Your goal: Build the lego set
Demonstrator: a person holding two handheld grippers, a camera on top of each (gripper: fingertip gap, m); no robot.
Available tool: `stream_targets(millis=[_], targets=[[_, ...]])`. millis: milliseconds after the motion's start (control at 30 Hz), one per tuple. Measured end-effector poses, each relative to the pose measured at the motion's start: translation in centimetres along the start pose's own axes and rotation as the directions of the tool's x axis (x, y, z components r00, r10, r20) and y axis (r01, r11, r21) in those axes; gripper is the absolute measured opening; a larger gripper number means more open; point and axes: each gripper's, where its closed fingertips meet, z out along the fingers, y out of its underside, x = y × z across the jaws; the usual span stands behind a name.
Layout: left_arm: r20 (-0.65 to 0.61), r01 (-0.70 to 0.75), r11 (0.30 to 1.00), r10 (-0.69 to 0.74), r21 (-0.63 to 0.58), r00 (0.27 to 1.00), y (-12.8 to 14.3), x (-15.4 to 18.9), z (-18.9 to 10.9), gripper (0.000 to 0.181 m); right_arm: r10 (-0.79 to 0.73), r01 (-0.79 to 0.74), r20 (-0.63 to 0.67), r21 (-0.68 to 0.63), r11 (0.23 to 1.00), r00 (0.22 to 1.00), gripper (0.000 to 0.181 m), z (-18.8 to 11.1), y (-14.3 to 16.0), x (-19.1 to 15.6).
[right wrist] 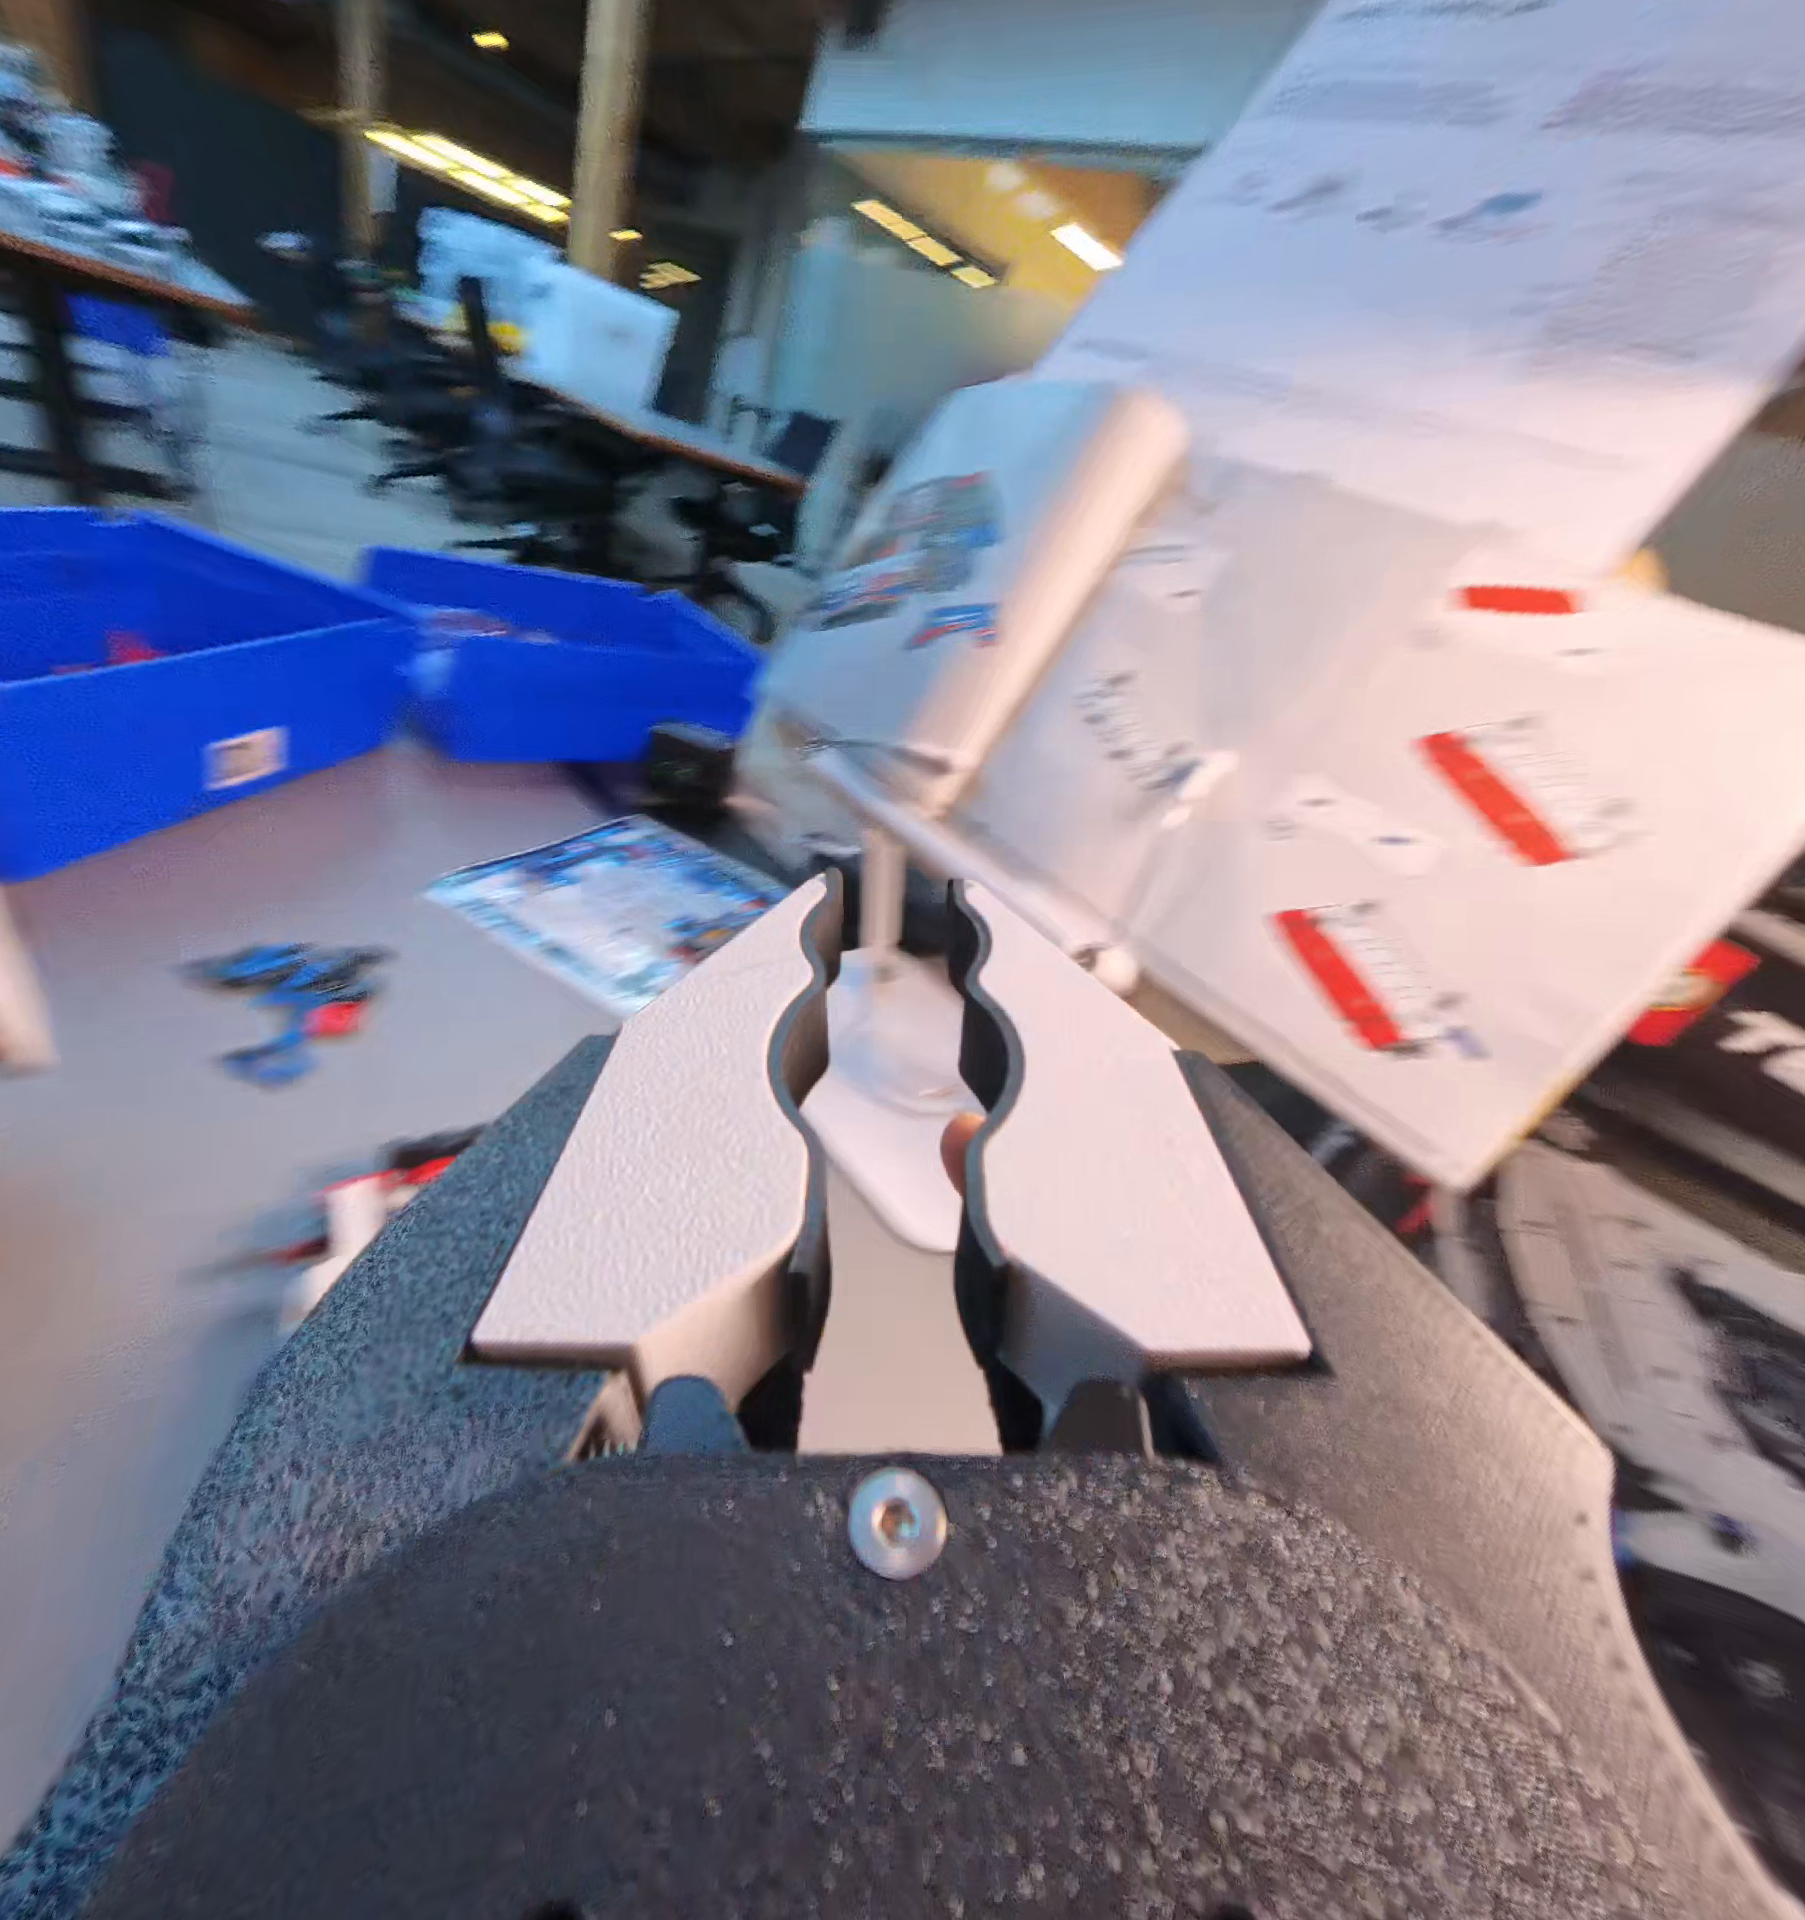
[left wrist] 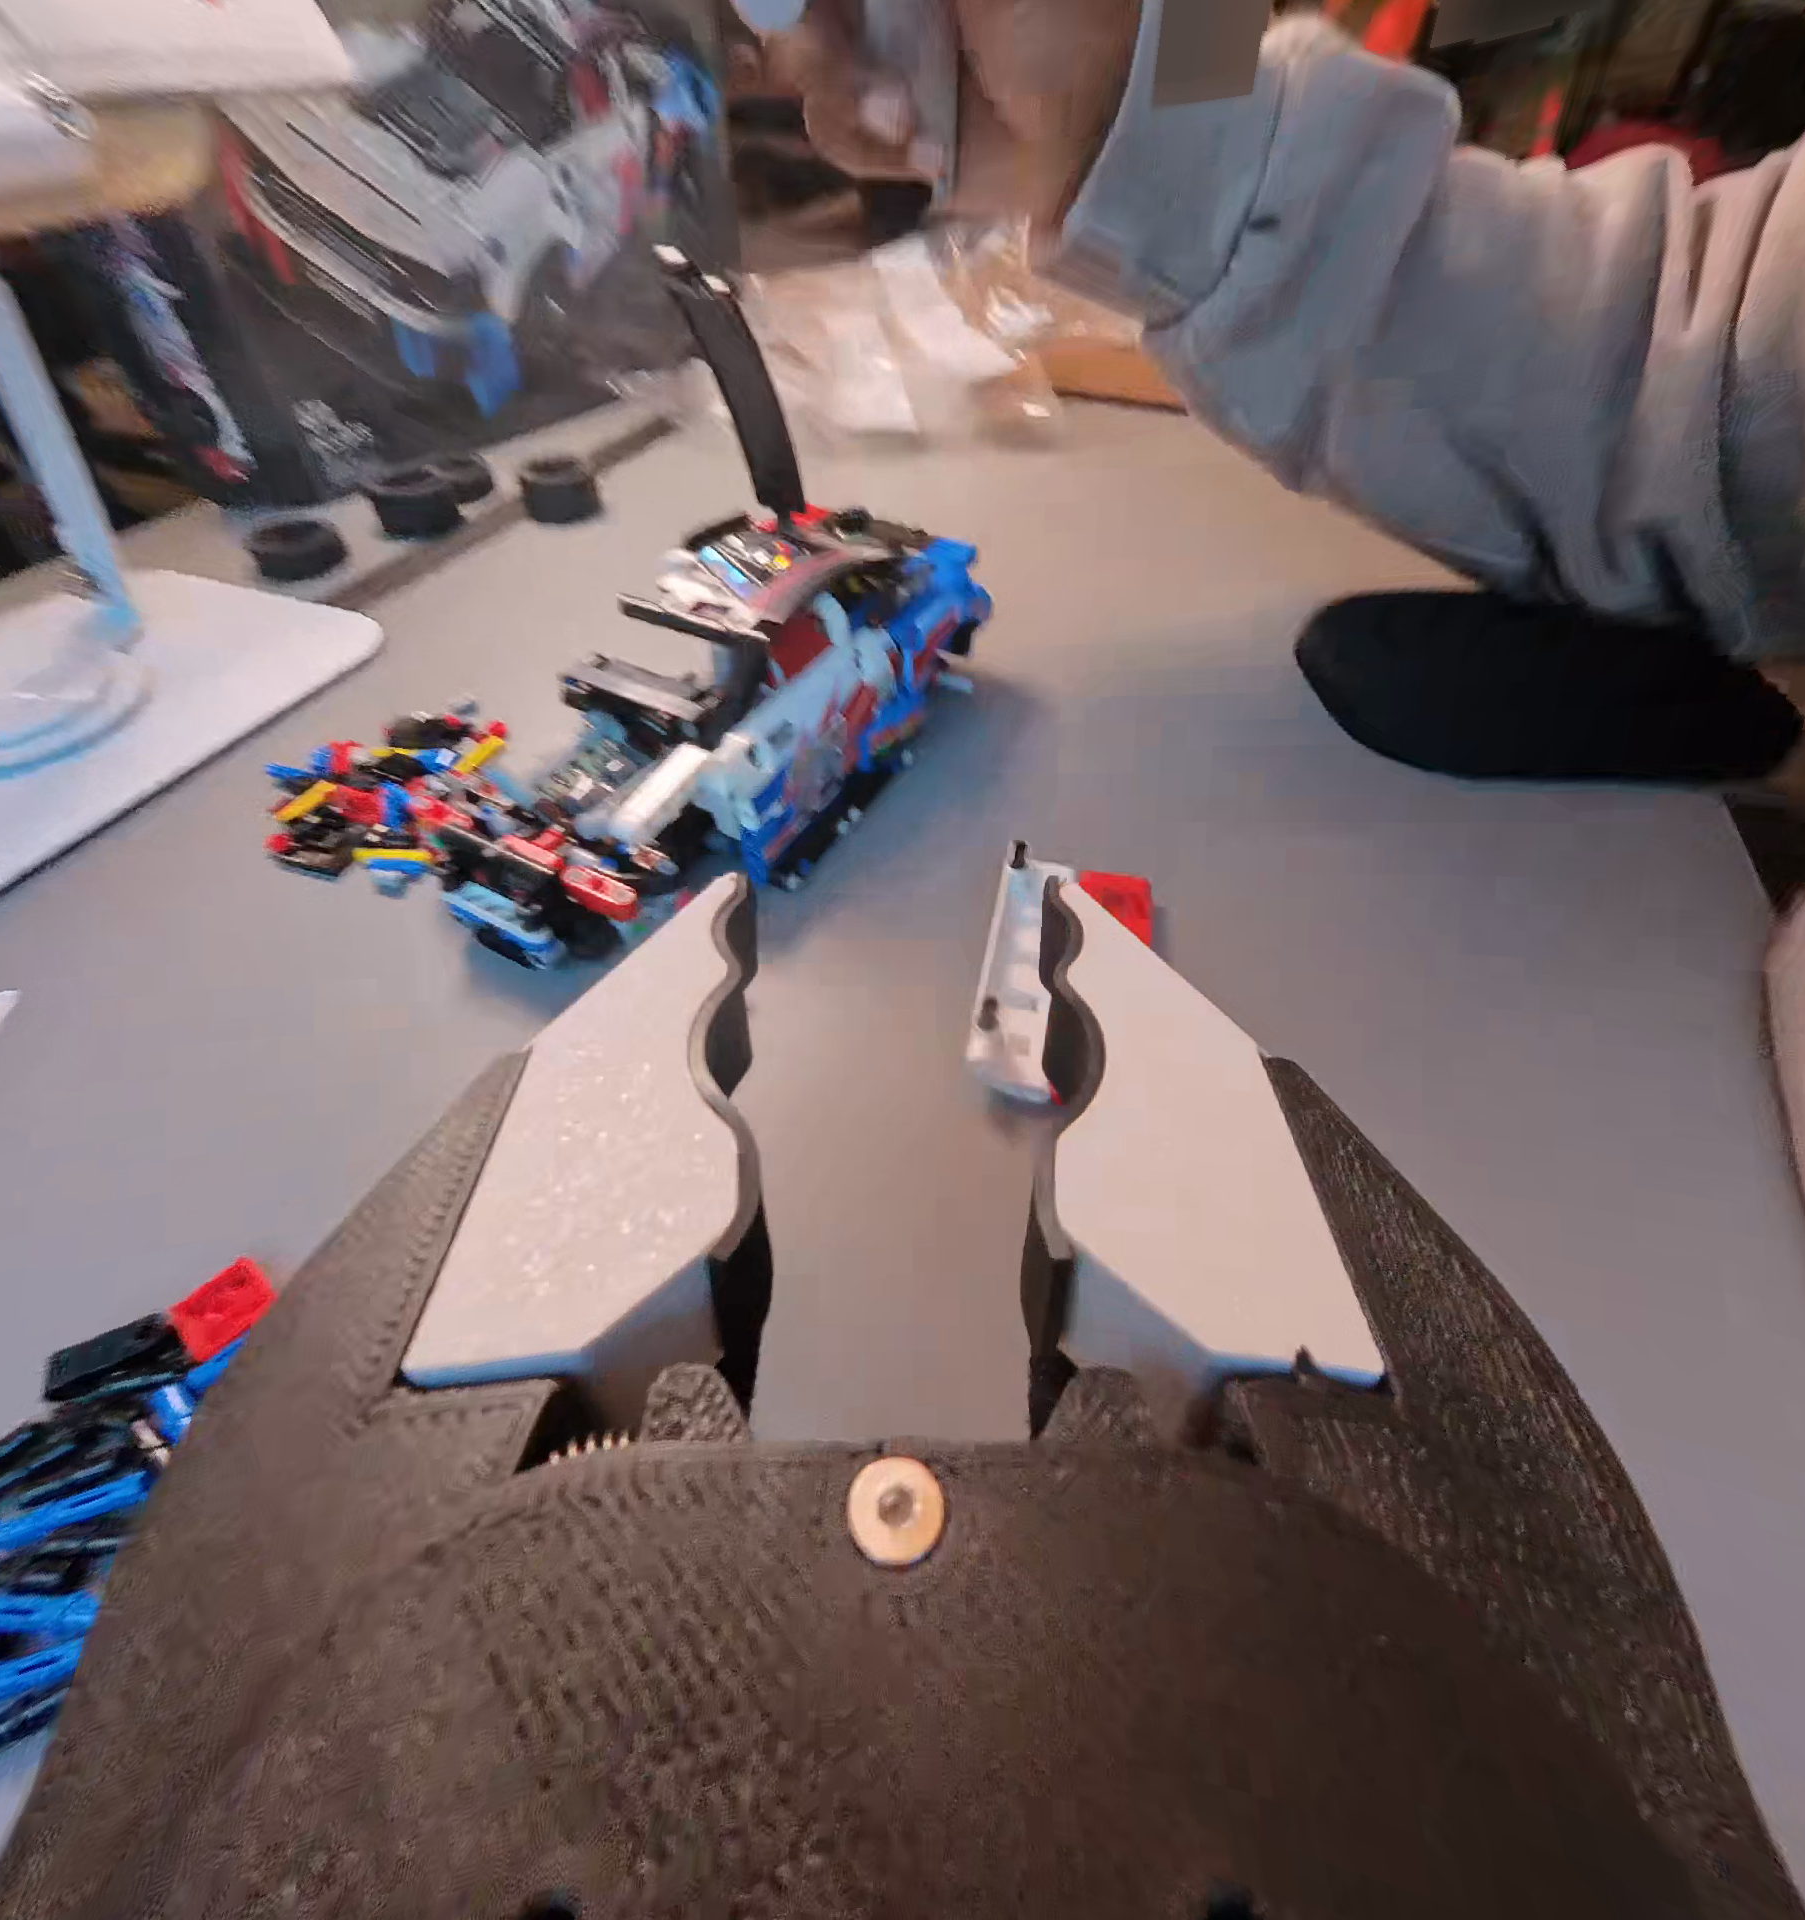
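In the left wrist view a partly built blue, white and red lego car (left wrist: 784,707) stands on the grey table (left wrist: 1293,1039). A pile of loose coloured pieces (left wrist: 399,800) lies at its left end. My left gripper (left wrist: 898,899) is open and empty, close above the table in front of the car. A long white piece (left wrist: 1012,987) with a red piece (left wrist: 1121,899) lies by its right fingertip. My right gripper (right wrist: 893,899) has its jaws a narrow gap apart, pointing at the stand's base (right wrist: 893,1174). A small tan thing (right wrist: 960,1138) shows at its right finger's inner edge, unclear what.
A person's grey sleeve (left wrist: 1449,364) reaches over the table at right. Black tyres (left wrist: 420,504) lie at the back. More blue and black pieces (left wrist: 46,1507) lie at lower left. An open instruction booklet (right wrist: 1397,727) sits on the stand. Two blue bins (right wrist: 150,665) stand at the left. The long white piece (left wrist: 1012,987) lies some 9 centimetres from my left tips, 30 centimetres from my right tips.
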Motion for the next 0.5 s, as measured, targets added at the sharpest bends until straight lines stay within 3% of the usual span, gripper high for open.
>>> stream_targets(millis=[100, 233, 367, 500], targets=[[0.166, -0.04, 0.994, 0.022, 0.102, 0.986, -1.6, -2.3, -1.0, 0.049, -0.028, 0.035, -0.212, 0.025, 0.999, 0.977, 0.01, 4.0, 0.3, 6.9], [0.326, -0.083, 0.989, 0.041, 0.119, 0.945, -1.6, -4.7, -2.1, 0.046, 0.003, 0.007, -0.331, 0.029, 1.0, 0.944, 0.001, 9.4, 1.7, 11.8], [0.393, -0.069, 0.992, 0.021, 0.108, 0.919, -1.1, -6.3, -2.8, 0.04, 0.034, -0.041, -0.362, -0.011, 0.999, 0.931, 0.0, 12.9, 3.3, 14.0], [0.411, -0.059, 0.993, 0.011, 0.104, 0.912, -0.6, -7.0, -2.9, 0.035, 0.025, -0.044, -0.358, -0.043, 0.998, 0.933, 0.0, 14.0, 4.0, 14.3]])
